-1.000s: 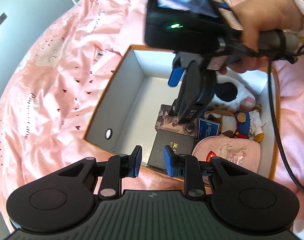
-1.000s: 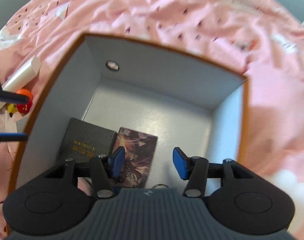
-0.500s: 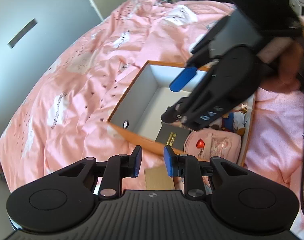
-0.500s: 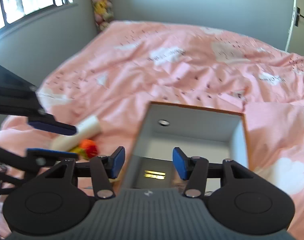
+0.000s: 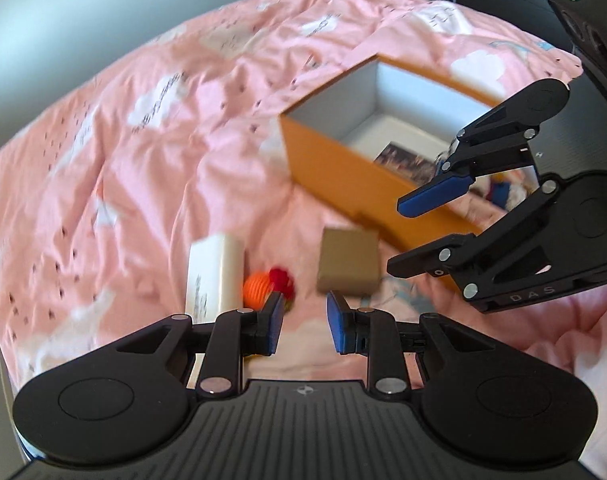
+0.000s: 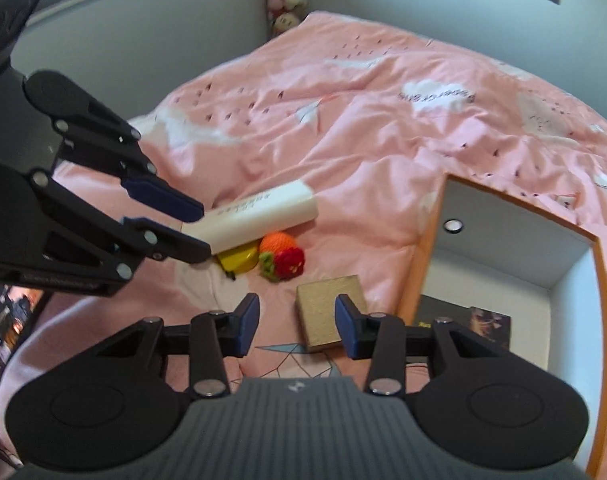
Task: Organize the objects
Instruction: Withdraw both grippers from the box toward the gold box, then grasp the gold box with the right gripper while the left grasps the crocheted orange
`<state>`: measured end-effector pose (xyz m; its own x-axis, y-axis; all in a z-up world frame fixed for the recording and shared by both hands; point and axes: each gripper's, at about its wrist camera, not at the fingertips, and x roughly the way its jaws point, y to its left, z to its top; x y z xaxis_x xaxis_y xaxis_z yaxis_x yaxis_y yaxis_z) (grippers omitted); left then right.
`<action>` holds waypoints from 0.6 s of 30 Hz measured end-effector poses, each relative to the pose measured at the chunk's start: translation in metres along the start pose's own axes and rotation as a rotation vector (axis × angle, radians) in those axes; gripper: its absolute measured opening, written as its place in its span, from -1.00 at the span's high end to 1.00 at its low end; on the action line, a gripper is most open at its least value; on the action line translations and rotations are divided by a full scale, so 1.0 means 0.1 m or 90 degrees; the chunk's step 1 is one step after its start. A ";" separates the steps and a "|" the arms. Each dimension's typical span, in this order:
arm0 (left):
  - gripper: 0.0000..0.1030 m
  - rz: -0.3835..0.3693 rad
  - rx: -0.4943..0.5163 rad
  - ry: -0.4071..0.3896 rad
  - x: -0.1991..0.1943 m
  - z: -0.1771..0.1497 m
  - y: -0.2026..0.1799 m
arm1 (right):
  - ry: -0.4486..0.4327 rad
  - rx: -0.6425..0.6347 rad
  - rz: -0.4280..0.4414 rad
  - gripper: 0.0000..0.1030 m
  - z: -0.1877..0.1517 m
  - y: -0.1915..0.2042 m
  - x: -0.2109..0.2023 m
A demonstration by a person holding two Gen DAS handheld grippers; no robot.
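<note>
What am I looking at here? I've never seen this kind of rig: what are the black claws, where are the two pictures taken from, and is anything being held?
There is no robot: a person carries a hand-held two-finger gripper in each hand, each with a fisheye camera looking along its blue-padded fingers. One picture looks out over the left gripper, with the right gripper coming in from the side; the other looks out over the right gripper, with the left coming in.

Everything lies on a bed with a pink duvet. An open orange box already holds a few things. Loose beside it are a small gold box, a white tube, an orange and red knitted toy and something yellow.

Neither gripper holds anything. The right one's jaws have just been closing, with nothing between them.
</note>
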<state>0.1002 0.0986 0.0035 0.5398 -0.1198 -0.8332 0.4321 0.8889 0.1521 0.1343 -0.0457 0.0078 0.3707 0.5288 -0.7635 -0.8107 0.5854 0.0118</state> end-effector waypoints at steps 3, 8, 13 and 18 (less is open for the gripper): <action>0.38 0.003 -0.007 0.015 0.11 -0.11 0.11 | 0.049 -0.024 -0.003 0.15 0.04 0.06 0.28; 0.38 0.000 -0.012 0.034 0.32 -0.19 0.26 | 0.118 -0.033 -0.042 0.14 0.08 0.06 0.71; 0.38 -0.014 -0.002 0.043 0.47 -0.21 0.35 | 0.174 -0.057 -0.077 0.02 0.09 0.11 1.02; 0.38 -0.025 0.011 0.052 0.57 -0.21 0.43 | 0.183 -0.112 -0.126 -0.14 0.10 0.20 1.17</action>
<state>0.1344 0.1395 -0.0490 0.4625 -0.1169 -0.8789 0.4642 0.8765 0.1277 0.1660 0.0342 -0.0746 0.4058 0.2079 -0.8900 -0.8108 0.5313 -0.2456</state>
